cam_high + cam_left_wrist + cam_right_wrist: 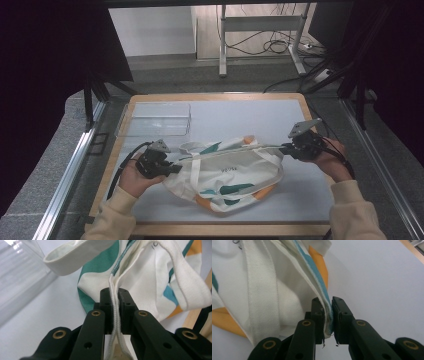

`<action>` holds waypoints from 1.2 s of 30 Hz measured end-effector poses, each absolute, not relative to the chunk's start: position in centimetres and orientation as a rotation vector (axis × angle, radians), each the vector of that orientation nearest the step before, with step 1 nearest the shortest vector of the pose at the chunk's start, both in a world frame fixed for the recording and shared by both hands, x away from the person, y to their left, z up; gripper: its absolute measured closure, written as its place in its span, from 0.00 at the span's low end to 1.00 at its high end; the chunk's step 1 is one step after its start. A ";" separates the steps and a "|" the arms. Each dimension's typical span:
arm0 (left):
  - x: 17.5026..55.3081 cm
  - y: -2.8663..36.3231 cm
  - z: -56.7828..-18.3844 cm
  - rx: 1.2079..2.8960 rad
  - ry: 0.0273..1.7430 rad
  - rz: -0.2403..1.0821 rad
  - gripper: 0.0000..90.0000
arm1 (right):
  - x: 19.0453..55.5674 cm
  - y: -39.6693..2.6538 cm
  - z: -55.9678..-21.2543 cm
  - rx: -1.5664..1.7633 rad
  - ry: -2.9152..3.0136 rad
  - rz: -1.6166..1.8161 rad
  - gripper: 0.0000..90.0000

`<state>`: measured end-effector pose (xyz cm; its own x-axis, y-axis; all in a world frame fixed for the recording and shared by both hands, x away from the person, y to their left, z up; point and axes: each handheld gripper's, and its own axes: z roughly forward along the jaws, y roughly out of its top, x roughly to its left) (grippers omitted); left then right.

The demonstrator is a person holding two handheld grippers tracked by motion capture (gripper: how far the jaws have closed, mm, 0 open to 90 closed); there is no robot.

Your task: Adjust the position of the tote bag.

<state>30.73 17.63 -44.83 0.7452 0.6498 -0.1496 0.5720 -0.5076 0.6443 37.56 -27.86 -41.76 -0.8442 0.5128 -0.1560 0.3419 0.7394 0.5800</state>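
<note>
White canvas tote bag (227, 177) with teal and orange patches lies on the pale grey table mat (240, 117), near the person's edge and between the two hands. Its long axis runs left to right across the table, and its top hem is drawn out along that line between the two tools.

Left gripper (172, 169): jaws pressed together on the doubled white edge of the bag's left end, seen in the left gripper view as two cord-like seams running between the pads (108, 305). Right gripper (284, 148): jaws pinching the teal-trimmed hem at the bag's right end; the fabric sits squarely between the pads (318, 311). Each hand is at its own end; neither is nearer the middle. In my judgement any coming move turns on this span: pulling apart tightens the hem, lifting raises the whole mouth.

Condition: cloth soft and creased, body sagging toward the person below the held hem. One white webbing handle (272, 172) loops over the body, another (72, 256) curls free near the left tool. Small print on the face, too small to read.

Clear plastic tray (155, 120) stands well apart at the far left.
</note>
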 end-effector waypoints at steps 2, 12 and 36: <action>31.3 17.7 -44.8 2.210 0.940 0.143 0.94 | 36.8 -28.3 -41.5 0.680 2.629 0.810 0.88; 31.5 17.1 -45.3 2.201 0.944 0.174 0.94 | 34.4 -29.8 -43.6 0.825 2.537 0.961 0.87; 31.5 17.3 -45.5 2.156 0.928 0.206 0.91 | 32.6 -30.0 -43.3 0.794 2.556 0.939 0.85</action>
<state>31.49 17.27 -45.47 0.7220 0.6772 -0.1420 0.5537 -0.4423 0.7055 32.61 -30.00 -43.26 -0.8006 0.5924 -0.0897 0.3933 0.6327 0.6671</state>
